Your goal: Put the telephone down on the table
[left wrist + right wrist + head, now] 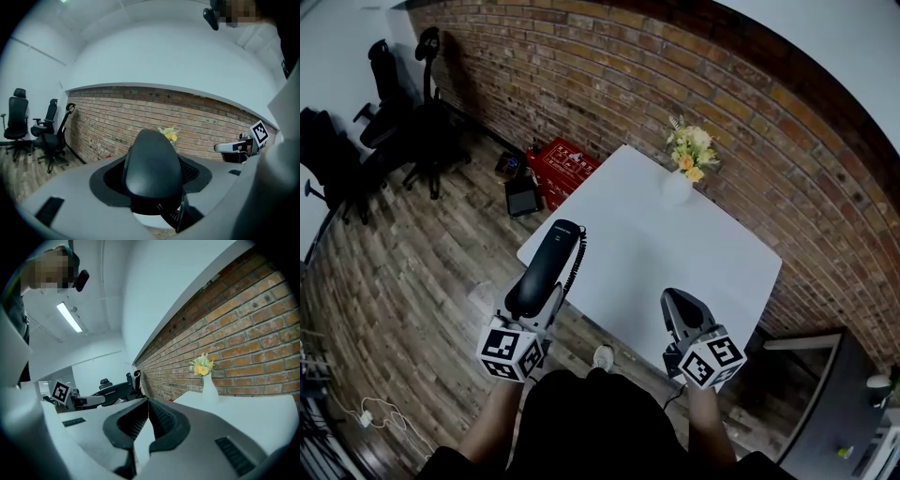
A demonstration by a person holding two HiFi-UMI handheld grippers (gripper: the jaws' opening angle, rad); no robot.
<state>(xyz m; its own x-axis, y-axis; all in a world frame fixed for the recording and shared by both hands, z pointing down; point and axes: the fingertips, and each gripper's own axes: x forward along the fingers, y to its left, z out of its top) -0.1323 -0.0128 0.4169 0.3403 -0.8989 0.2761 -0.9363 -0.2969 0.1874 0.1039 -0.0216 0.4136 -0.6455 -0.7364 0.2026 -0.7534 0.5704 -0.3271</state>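
Observation:
A black telephone handset (553,253) with a coiled cord is held lengthwise by my left gripper (542,298), which is shut on it. It hangs above the near left edge of the white table (675,253). In the left gripper view the handset (152,166) fills the space between the jaws. My right gripper (680,305) hovers over the table's near edge, shut, with nothing in it. In the right gripper view its fingertips meet (148,404), and the handset (108,394) shows off to the left.
A white vase of yellow flowers (680,183) stands at the table's far side by the brick wall (609,75). On the wooden floor to the left are a red crate (562,164), a dark box (523,197) and black office chairs (412,103).

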